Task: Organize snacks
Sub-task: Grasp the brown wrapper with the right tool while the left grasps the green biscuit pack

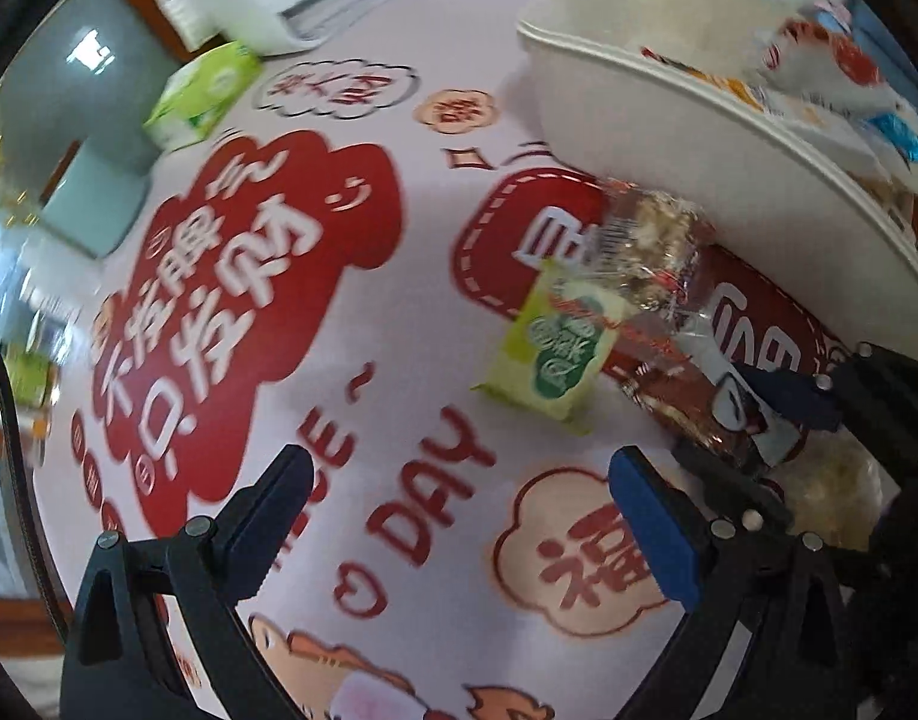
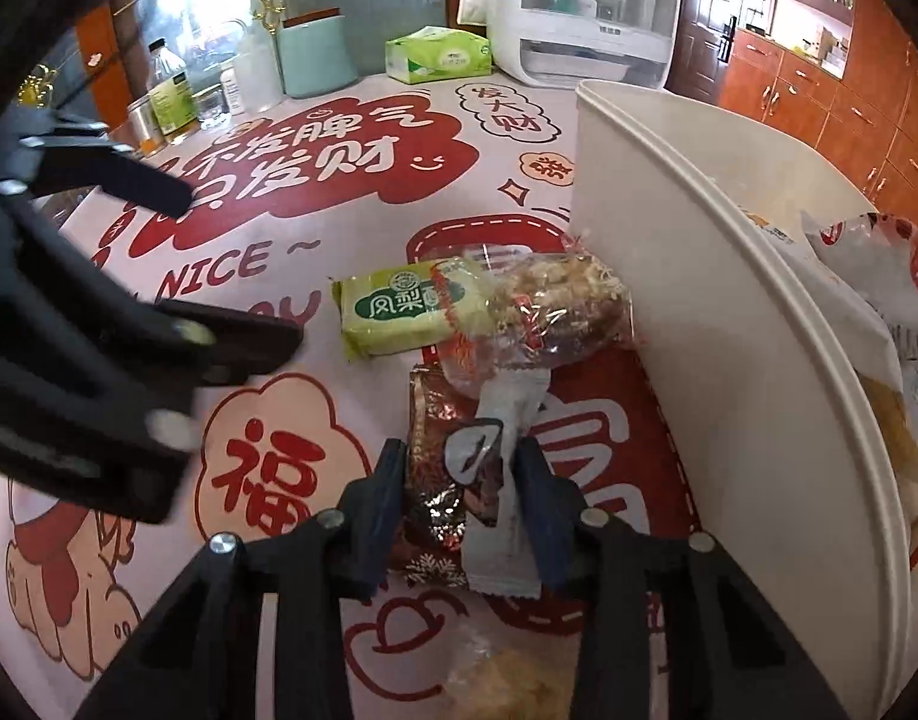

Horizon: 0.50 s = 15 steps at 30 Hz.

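A: How far along is the snack sorting?

B: Partway, I'd judge. The tall cream plastic bin (image 2: 699, 312) on the printed desk (image 2: 315, 192) already holds several wrapped snacks; a red-and-white packet (image 2: 891, 258) shows over its rim. Others lie loose on the desk just beside the bin's wall.

A: Which ones are left?

B: A green pineapple-cake packet (image 2: 399, 312), a clear bag of brown nutty clusters (image 2: 549, 306) lying partly over it, a shiny brown foil packet with a grey-white end (image 2: 459, 468), and a pale crumbly snack in clear wrap (image 2: 501, 678) at the near edge.

A: What is the right gripper (image 2: 462, 492) doing?

B: Its blue-padded fingers (image 2: 387, 492) sit on either side of the brown foil packet, narrowed around it. They look to be touching it or very nearly so, but I cannot tell for sure that the grip is firm. The packet seems to rest on the desk.

A: And the left gripper (image 1: 459, 516)?

B: Spread wide, nothing between its fingers (image 1: 651, 528), hovering over the desk near the green packet (image 1: 549, 348). The left view is motion-blurred.

A: So what remains?

B: Probably four loose items to go into the bin, the foil packet likely first.
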Each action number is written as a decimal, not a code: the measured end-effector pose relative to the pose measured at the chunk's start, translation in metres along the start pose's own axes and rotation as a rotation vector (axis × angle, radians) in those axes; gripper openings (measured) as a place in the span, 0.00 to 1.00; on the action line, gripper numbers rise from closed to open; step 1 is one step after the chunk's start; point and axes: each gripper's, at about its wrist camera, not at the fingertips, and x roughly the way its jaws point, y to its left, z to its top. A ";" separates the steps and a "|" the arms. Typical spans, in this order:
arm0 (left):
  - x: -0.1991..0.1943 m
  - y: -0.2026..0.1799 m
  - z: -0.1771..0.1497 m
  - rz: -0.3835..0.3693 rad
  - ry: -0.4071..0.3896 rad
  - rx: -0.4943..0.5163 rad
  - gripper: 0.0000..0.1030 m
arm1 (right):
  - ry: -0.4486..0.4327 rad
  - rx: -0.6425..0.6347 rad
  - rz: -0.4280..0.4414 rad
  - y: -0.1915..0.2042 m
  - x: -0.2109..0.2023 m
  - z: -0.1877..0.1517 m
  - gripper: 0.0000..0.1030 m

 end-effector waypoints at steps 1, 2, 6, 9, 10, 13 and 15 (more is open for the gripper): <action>0.005 -0.003 0.003 -0.002 0.007 0.008 0.96 | -0.003 -0.003 0.001 -0.001 -0.002 -0.002 0.35; 0.009 -0.004 0.007 -0.008 0.014 0.012 0.96 | -0.006 0.005 0.011 -0.003 -0.004 -0.004 0.34; 0.021 -0.007 0.020 -0.046 0.032 0.015 0.96 | 0.001 0.057 0.049 -0.015 -0.010 -0.007 0.33; 0.028 -0.008 0.028 -0.067 0.046 0.013 0.96 | 0.001 0.073 0.054 -0.021 -0.015 -0.009 0.33; 0.031 -0.008 0.031 -0.075 0.055 0.018 0.96 | 0.000 0.074 0.055 -0.023 -0.017 -0.009 0.33; 0.037 -0.010 0.036 -0.093 0.071 0.029 0.88 | -0.004 0.080 0.060 -0.026 -0.022 -0.010 0.33; 0.038 -0.011 0.036 -0.131 0.064 0.015 0.74 | -0.005 0.087 0.069 -0.029 -0.025 -0.011 0.33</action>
